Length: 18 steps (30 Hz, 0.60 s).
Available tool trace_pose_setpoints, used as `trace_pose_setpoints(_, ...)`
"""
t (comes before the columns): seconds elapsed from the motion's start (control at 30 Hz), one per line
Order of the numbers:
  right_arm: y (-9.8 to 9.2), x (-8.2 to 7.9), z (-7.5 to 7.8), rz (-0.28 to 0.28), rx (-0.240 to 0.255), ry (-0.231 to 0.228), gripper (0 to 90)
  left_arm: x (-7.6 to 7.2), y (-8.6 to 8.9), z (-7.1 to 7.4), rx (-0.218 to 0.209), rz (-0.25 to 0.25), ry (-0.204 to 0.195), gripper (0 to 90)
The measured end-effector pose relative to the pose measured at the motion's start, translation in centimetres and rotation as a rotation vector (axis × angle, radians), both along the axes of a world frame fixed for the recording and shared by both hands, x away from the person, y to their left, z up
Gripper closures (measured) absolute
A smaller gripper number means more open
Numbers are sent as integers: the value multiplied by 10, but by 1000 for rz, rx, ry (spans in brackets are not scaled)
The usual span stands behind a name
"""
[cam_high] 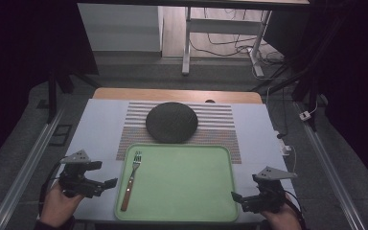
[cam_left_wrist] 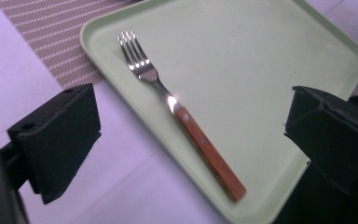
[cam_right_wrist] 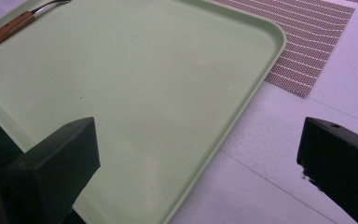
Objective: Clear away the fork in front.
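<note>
High view: fork [cam_high: 131, 181] lies on the green tray [cam_high: 196, 191], left gripper [cam_high: 106, 184] and right gripper [cam_high: 237, 196] both spread-jawed, best lifted clear without nudging it.

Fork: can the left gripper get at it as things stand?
Probably yes. The fork lies alone at the tray's left edge, beside the open left gripper, with nothing between them.

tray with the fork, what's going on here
A person holds tongs in each hand at a table. A fork with a wooden handle lies loose along the left side of a green tray. The left tongs sit just off the tray's left edge, jaws open and holding nothing. The right tongs wait open at the tray's near right corner. A dark round plate rests on a striped mat behind the tray.
</note>
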State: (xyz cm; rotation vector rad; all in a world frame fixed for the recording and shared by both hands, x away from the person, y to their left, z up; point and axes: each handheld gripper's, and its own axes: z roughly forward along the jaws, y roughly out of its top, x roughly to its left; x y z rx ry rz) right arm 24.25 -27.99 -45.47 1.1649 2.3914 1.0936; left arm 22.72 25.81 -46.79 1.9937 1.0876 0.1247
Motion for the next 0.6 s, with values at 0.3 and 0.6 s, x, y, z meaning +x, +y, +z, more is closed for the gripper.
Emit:
trace_pose_setpoints(0.3,1,0,0,1,-2,0,0,-23,15,-8,-9,17,11,0)
trace_pose_setpoints(0.6,1,0,0,3,-10,1,0,-30,18,-7,12,55,15,0)
